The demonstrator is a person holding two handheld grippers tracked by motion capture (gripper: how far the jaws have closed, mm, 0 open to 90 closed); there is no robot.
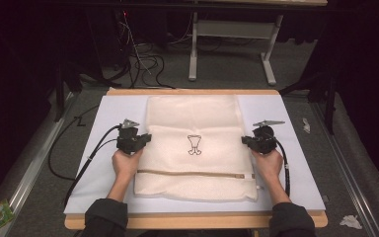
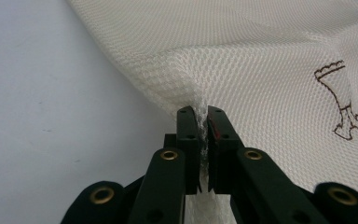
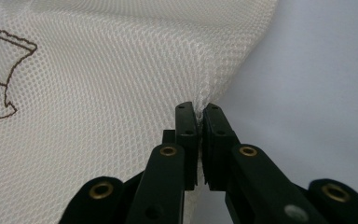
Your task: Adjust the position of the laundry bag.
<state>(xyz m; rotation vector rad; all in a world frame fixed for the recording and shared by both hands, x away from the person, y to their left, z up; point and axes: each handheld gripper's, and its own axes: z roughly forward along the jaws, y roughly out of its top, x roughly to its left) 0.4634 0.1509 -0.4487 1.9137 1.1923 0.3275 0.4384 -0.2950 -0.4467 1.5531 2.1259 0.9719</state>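
Note:
A cream mesh bag (image 1: 193, 123) with a small brown line drawing (image 1: 194, 144) and a tan zip strip (image 1: 192, 173) lies flat on the white mat (image 1: 103, 113). My left gripper (image 1: 147, 138) pinches the bag's left edge, and in the left gripper view its jaws are shut on a raised fold of the mesh (image 2: 202, 122). At the bag's right edge my right gripper (image 1: 244, 140) is shut on the mesh (image 3: 199, 110) in the same way. The fabric lifts slightly at both pinched spots.
The mat covers a wooden table (image 1: 192, 92). Cables (image 1: 86, 158) trail off the left side. A table frame (image 1: 232, 44) and loose wires (image 1: 143, 59) stand on the floor beyond. Crumpled paper (image 1: 351, 221) lies on the floor at right.

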